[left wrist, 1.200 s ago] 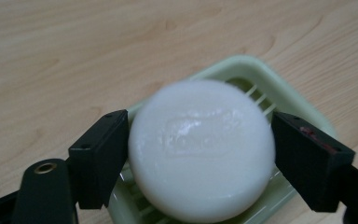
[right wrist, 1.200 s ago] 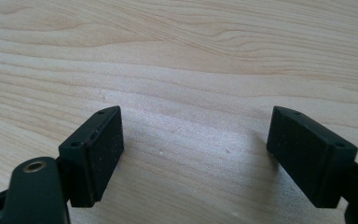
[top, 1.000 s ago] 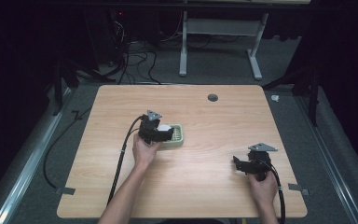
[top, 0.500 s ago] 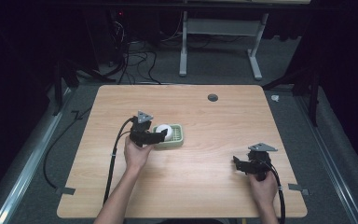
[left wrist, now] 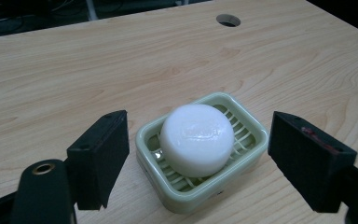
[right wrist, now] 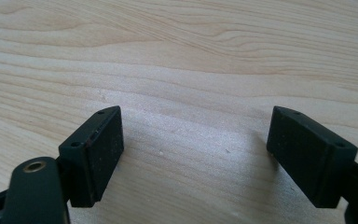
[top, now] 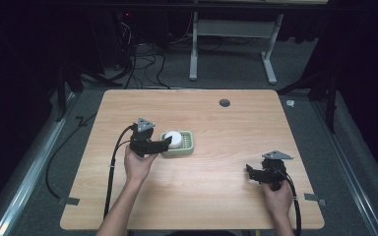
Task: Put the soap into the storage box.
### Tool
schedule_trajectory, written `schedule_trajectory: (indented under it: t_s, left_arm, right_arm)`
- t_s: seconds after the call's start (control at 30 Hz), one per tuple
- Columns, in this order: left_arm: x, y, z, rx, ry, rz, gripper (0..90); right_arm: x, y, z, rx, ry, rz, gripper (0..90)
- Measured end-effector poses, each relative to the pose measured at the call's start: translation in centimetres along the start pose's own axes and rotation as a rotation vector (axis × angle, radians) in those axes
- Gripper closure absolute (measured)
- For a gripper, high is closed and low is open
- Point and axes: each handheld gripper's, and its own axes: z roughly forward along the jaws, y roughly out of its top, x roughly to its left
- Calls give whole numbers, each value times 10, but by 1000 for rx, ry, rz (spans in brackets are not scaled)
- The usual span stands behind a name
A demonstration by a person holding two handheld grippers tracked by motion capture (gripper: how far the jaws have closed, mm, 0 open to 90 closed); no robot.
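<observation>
We see a lab-type recording setup, not a home: a bare wooden table (top: 197,162) w/ a cable grommet hole (top: 224,103), standing on grey carpet (top: 226,73), black curtains (top: 24,54) all round. Loose cables (top: 138,69) lie on the floor behind, next to a white desk frame (top: 231,44). Tape marks (top: 69,201) sit at the table corners.

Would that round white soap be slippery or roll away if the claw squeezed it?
The soap bar looks smooth and glossy, so it may slip between flat pads. Its rounded sides could squirt out under pressure. Lying flat in the ridged green soap dish, it probably won't roll.
</observation>
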Motion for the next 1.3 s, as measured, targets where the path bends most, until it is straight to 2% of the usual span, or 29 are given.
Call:
schedule_trajectory:
  t_s: [0.77,1.3]
  left_arm:
    - [2,-2,-33,-22,-3,6,216]
    - [6,-11,-53,-42,2,-31,220]
  right_arm:
    - [0,0,0,1,0,-2,196]
    - [0,0,0,1,0,-2,196]
